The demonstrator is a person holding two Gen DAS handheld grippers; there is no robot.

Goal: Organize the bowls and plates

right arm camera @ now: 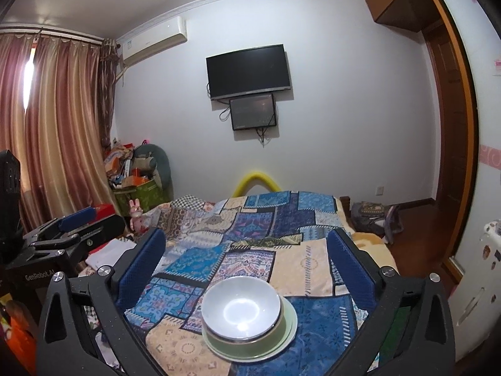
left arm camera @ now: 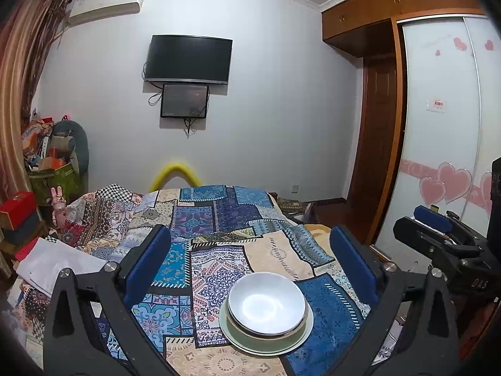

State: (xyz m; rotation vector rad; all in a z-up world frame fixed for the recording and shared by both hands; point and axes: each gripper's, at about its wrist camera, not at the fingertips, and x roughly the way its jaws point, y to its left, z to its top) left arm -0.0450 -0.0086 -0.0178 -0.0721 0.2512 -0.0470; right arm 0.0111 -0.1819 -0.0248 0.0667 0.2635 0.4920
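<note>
Plates and bowls: one stack on the patchwork bedspread, nothing held.
Pale green plate at the bottom, green bowl on it, white bowl nested on top. Left gripper and right gripper both gape wide and empty, stack at 6 o'clock below each. Stacking looks done; back straight off, don't clip the rim.

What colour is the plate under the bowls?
Pale green. The plate shows best in the right wrist view.
</note>
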